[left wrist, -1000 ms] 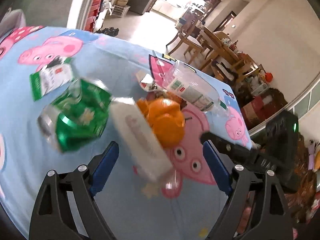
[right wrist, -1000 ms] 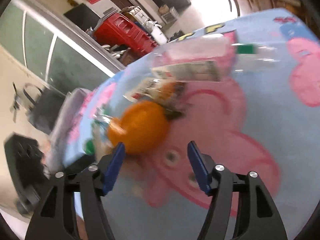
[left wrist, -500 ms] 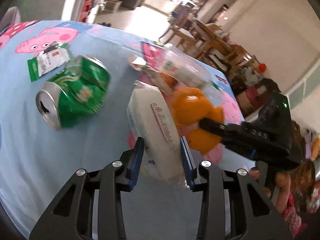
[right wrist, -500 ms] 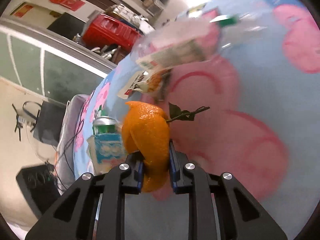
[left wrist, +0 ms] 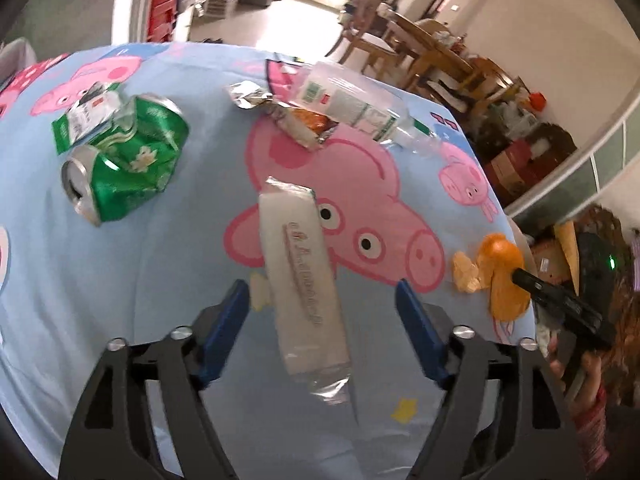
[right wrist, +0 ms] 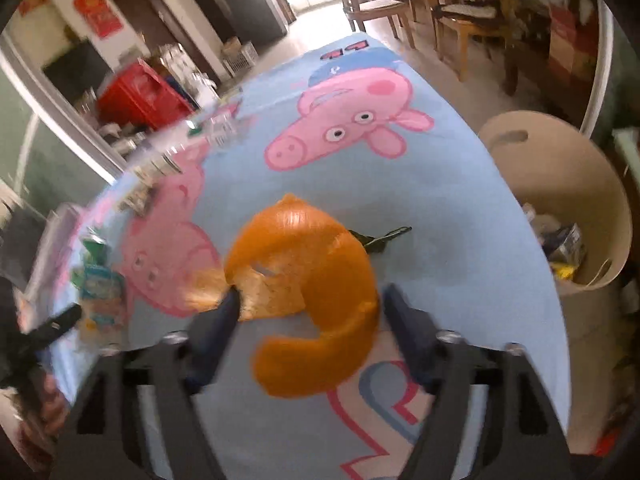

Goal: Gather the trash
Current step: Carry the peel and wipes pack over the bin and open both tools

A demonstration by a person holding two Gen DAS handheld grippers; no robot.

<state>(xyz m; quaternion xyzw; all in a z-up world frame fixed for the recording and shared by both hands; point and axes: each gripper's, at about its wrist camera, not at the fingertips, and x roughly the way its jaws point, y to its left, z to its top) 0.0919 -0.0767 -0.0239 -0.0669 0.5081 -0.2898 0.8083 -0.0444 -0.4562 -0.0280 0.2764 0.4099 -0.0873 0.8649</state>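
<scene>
My left gripper point(left wrist: 322, 300) is open, its blue fingers wide apart on either side of a white tissue pack point(left wrist: 302, 280) that touches neither finger. My right gripper point(right wrist: 310, 314) is open too, with an orange peel point(right wrist: 316, 276) between its fingers; the peel touches the left fingertip point(right wrist: 230, 306) and sits apart from the right one. The same peel point(left wrist: 498, 276) shows at the right edge of the left wrist view. A crushed green can point(left wrist: 124, 160), a clear plastic bottle point(left wrist: 352, 104) and a foil wrapper point(left wrist: 300, 124) lie on the blue cartoon-pig tablecloth point(left wrist: 180, 280).
A beige trash bin point(right wrist: 560, 184) with rubbish inside stands beside the table's right edge in the right wrist view. A green-white sachet point(left wrist: 86, 114) lies behind the can. Wooden chairs point(right wrist: 460, 12) and a table stand beyond. A red crate point(right wrist: 144, 92) sits at the far left.
Both grippers have opened: the left let go of the tissue pack, the right let go of the orange peel. The right gripper carried the peel toward the table edge near the bin.
</scene>
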